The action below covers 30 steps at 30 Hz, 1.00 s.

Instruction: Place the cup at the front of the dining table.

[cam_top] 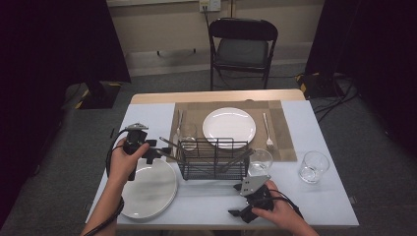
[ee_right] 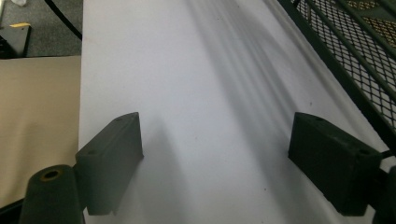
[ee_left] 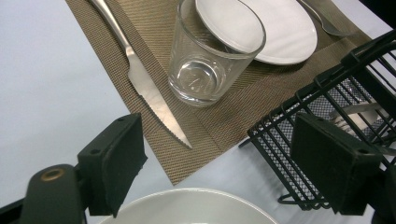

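**Table-setting bench: both grippers empty, place half laid**

Fingers: the left gripper [ee_left: 215, 163] had its pads [ee_left: 116, 163] spread wide apart, holding nothing; the right gripper [ee_right: 219, 163] likewise stood agape over bare tabletop, clamped on nothing.

Near row. Right gripper [cam_top: 248, 204] held low at the near edge, right of centre, apparently parked out of the way. A stack of white plates [cam_top: 147, 189] lay at the near left, with the left gripper [cam_top: 142, 147] poised over its far rim, angled toward the rack and mat; I judge it was placed to reach either.

Middle row. A black wire rack [cam_top: 214, 160] stood at centre, its cutlery handles [cam_top: 236, 160] leaning out, probably the supply for the setting. A glass tumbler [cam_top: 259, 161] stood just beside its right end; a second spare tumbler [cam_top: 313, 167] sat well apart to the right.

Far row. A woven placemat [cam_top: 282, 132] carried a white dinner plate [cam_top: 229, 127] at centre, a serrated knife [ee_left: 149, 88] and a drinking glass [ee_left: 212, 56] to its left, a fork [cam_top: 267, 130] to its right. The knife lay nearest the left gripper's line of sight, blade pointing toward it, the glass just beside it.

Beyond the table: a folding chair [cam_top: 242, 46].
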Motion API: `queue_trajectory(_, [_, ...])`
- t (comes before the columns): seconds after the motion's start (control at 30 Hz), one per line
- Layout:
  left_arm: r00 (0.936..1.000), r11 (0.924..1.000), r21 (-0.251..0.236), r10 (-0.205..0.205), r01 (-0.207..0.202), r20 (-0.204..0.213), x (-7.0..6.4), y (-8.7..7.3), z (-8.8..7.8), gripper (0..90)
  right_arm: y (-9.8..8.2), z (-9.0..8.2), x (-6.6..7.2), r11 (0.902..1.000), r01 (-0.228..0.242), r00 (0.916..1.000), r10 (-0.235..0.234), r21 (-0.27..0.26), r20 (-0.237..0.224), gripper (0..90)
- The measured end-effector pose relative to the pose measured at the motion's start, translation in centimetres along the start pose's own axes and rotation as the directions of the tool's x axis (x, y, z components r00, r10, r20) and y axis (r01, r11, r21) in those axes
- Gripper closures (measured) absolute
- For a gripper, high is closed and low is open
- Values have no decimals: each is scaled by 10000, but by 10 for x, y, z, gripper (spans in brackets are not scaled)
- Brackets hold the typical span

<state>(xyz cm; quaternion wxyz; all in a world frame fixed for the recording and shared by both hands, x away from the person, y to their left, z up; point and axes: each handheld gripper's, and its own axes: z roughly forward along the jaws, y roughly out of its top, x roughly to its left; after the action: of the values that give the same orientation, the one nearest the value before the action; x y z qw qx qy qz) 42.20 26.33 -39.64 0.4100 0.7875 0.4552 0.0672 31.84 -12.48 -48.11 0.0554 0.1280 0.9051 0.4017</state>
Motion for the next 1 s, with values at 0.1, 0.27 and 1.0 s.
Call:
queue_trajectory(0.1, [10000,10000,-2,61,-61,7,0,-1,-1,175,0,0,0,10000,2,10000,-2,2,-3,161])
queue_trajectory(0.27, [10000,10000,-28,42,-42,-4,1,-2,-3,175,0,0,0,10000,-1,10000,1,1,-5,161])
queue_trajectory(1.0, [9994,9994,55,338,-338,33,1,-9,-10,174,0,0,0,10000,0,10000,0,0,2,161])
